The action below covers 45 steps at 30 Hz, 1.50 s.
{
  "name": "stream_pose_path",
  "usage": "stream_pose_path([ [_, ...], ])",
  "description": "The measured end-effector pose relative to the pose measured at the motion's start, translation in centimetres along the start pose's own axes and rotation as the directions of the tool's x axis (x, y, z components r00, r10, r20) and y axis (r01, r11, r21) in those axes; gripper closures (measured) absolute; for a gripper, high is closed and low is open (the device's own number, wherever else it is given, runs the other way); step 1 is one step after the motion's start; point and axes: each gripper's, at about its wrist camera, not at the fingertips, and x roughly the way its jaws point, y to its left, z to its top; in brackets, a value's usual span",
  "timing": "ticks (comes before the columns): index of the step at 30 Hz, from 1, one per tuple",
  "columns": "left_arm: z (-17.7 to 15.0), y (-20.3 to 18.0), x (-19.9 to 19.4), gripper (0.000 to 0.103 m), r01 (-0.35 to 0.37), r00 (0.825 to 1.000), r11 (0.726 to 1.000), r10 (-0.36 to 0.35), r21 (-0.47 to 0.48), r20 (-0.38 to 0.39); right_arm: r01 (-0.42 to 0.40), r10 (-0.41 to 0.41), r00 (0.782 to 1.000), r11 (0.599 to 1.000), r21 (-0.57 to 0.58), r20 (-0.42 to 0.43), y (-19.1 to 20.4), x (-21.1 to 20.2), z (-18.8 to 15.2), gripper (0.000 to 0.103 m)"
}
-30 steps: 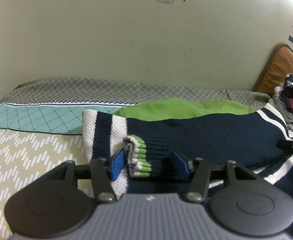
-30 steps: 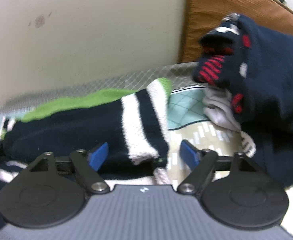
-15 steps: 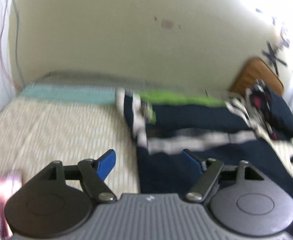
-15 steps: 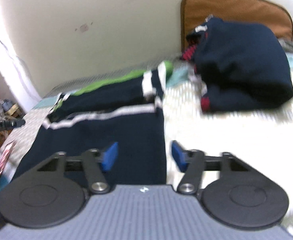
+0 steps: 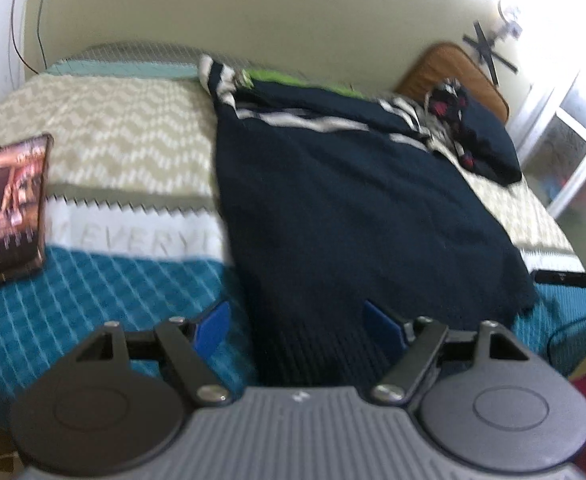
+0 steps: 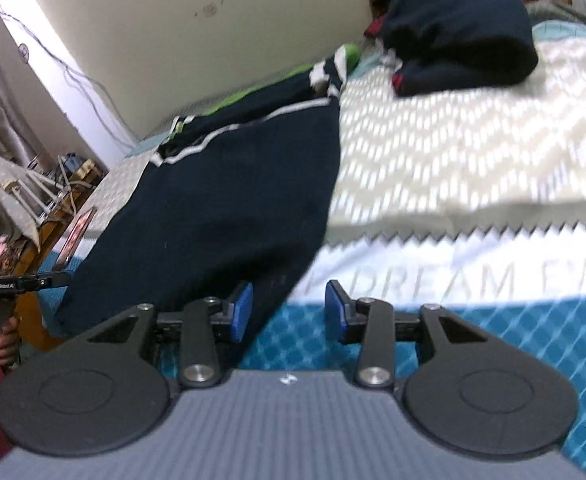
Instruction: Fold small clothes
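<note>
A navy knit sweater [image 5: 353,200] with white stripes and a green edge lies spread flat on the bed, sleeves folded across its far end. It also shows in the right wrist view [image 6: 229,200]. My left gripper [image 5: 299,320] is open and empty, over the sweater's near left hem corner. My right gripper [image 6: 289,312] is open and empty at the sweater's near right hem corner, its left pad [image 6: 241,312] against the cloth edge. The other gripper's tip shows at the edge of each view.
A second folded navy garment [image 6: 461,36] with red marks lies at the far right of the bed by a brown cushion [image 5: 453,72]. A phone [image 5: 11,204] lies on the bedspread [image 6: 473,152] at left. The wall stands behind; clutter stands left of the bed.
Both grippers let go of the sleeve cuffs at the far end and pulled back toward the near hem. The sleeves now lie folded across the sweater.
</note>
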Motion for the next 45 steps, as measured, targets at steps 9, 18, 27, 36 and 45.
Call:
stream_pose_path([
  [9, -1.5, -1.9, 0.1, 0.079, -0.055, 0.998, 0.998, 0.055, 0.028, -0.014, -0.057, 0.060, 0.997, 0.997, -0.059, 0.054, 2.8, 1.8, -1.4, 0.067],
  [18, -0.3, -0.6, -3.2, 0.088, 0.000, 0.999, 0.999, 0.002, -0.037, 0.052, 0.073, -0.060, 0.979, 0.996, -0.060, 0.195, 1.2, -4.4, 0.3, 0.097],
  [27, -1.3, 0.4, -1.2, 0.065, -0.040, 0.999, 0.994, 0.037, -0.102, -0.029, 0.031, -0.040, 0.993, 0.996, 0.082, 0.109, -1.9, -2.9, 0.0, 0.089],
  [36, -1.3, 0.6, -0.8, 0.087, -0.007, 0.999, 0.993, 0.003, -0.119, -0.038, -0.103, 0.104, 0.994, 0.993, 0.052, -0.022, 1.1, 1.7, -0.5, 0.085],
  [45, 4.1, 3.7, -2.4, 0.088, 0.161, 0.983, 0.951, -0.132, -0.263, 0.123, -0.150, 0.136, 0.981, 0.984, 0.099, 0.135, 0.2, -1.2, 6.0, 0.095],
])
